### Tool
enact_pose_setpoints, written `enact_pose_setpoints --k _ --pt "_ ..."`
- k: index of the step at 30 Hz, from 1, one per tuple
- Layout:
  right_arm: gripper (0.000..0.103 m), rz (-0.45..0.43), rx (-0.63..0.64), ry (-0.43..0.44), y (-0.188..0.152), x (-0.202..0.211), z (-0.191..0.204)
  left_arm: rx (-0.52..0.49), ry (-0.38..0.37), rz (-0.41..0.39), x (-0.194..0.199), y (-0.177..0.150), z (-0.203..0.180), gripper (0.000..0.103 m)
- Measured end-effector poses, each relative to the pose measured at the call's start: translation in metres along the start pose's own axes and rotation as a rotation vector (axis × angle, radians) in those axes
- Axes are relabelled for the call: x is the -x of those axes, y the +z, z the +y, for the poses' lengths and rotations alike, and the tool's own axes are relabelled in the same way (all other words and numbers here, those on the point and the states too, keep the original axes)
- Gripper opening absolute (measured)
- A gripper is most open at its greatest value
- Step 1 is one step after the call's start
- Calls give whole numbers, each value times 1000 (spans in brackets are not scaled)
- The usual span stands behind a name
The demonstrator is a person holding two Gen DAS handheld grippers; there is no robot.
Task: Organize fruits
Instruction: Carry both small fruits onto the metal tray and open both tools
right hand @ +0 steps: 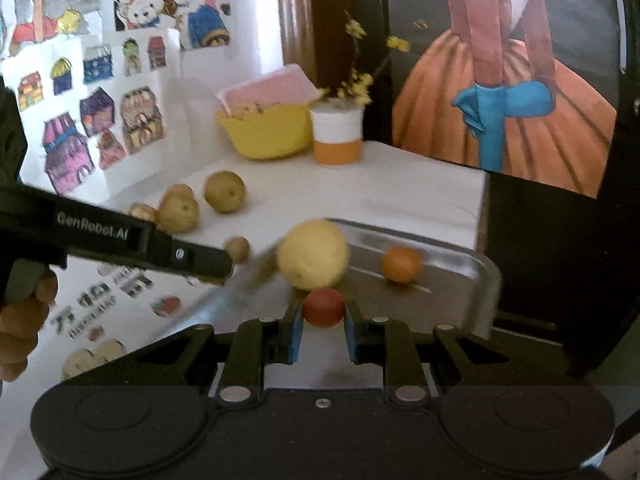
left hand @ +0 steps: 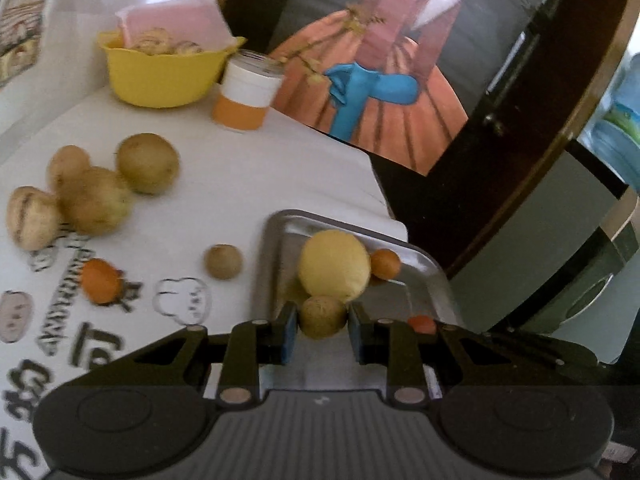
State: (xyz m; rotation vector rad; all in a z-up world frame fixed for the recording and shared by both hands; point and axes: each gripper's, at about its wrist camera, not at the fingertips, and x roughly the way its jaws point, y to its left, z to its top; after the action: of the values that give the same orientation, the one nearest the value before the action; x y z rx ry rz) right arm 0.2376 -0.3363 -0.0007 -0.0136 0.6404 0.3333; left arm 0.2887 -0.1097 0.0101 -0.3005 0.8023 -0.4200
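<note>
My left gripper (left hand: 322,311) is shut on a small brown fruit (left hand: 323,322), low over the near end of the metal tray (left hand: 280,236). In the tray lie a big yellow fruit (left hand: 334,264) and a small orange (left hand: 385,264). My right gripper (right hand: 323,309) is shut on a small red fruit (right hand: 323,303) above the tray's (right hand: 460,280) near side, just in front of the yellow fruit (right hand: 313,254); the orange (right hand: 401,264) sits further right. The red fruit (left hand: 422,324) also shows beside my left fingers. A hand holds the left gripper (right hand: 140,240) at left.
On the printed white tablecloth lie several brown fruits (left hand: 92,196), a small orange fruit (left hand: 100,280) and a small brown one (left hand: 223,261). A yellow bowl (left hand: 160,76) and a white-and-orange cup (left hand: 248,92) stand at the back. The table edge (left hand: 384,200) drops off beyond the tray.
</note>
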Motion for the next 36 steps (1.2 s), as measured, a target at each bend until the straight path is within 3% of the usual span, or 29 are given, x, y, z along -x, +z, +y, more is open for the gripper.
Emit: enact_pose_setpoints --k 10,23,28,31,36 --pt "23 6 37 -22 -4 -15 -14 -70 29 41 -25 -12 -18 30" --pt "28 15 34 -14 -2 -22 -13 -59 54 51 -26 -13 -12 31" --pt "40 1 21 -21 -1 -14 -9 -46 51 34 -17 -13 -10 45" --pt "53 -18 11 -31 -1 -2 -7 -34 46 7 -6 -13 -10 60" --pt "75 -50 -2 -37 -4 26 0 -36 62 -65 23 -16 -10 92"
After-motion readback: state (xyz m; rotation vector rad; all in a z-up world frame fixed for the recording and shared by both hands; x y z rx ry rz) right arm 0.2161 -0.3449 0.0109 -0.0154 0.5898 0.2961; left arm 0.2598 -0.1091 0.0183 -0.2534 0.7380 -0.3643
